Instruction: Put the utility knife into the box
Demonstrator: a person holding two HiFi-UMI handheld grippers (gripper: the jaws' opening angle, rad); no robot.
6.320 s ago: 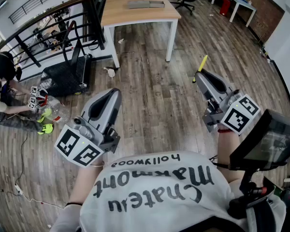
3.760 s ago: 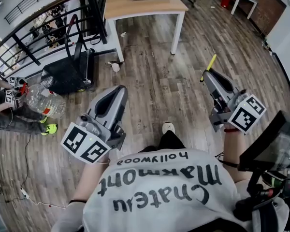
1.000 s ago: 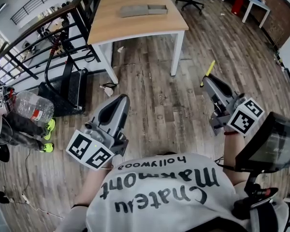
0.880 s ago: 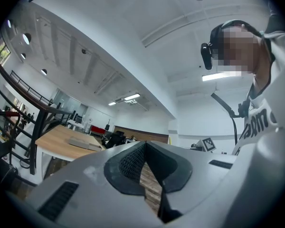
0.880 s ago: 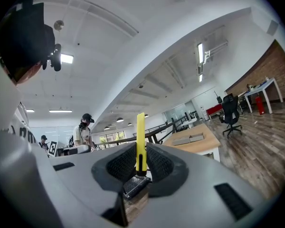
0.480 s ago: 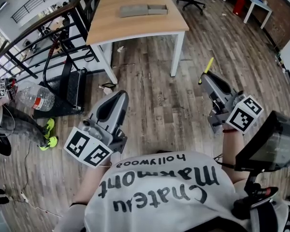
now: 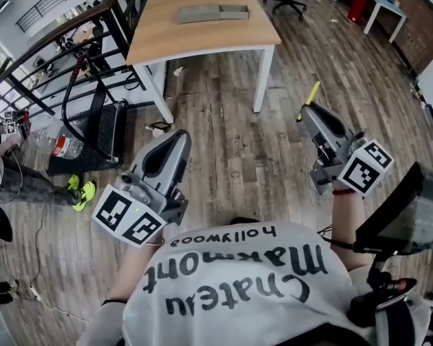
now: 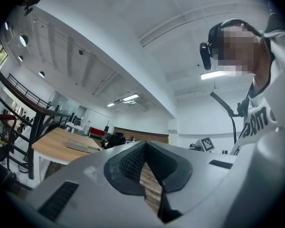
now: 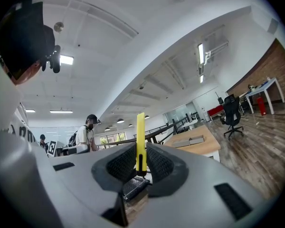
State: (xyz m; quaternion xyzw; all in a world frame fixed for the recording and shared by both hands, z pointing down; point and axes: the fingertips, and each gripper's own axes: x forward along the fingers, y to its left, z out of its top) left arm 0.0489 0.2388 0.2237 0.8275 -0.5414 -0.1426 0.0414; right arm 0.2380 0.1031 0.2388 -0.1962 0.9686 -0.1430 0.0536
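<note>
Yellow knife sits pinched by one end in our right gripper, well short of the table bearing the box. Our left gripper is closed, empty. So thin a hold could let the knife tilt or slip.

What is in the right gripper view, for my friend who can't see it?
The right gripper is shut on a yellow utility knife that sticks up between its jaws. Far behind, a flat grey box lies on a wooden table, and a person stands at the left.
</note>
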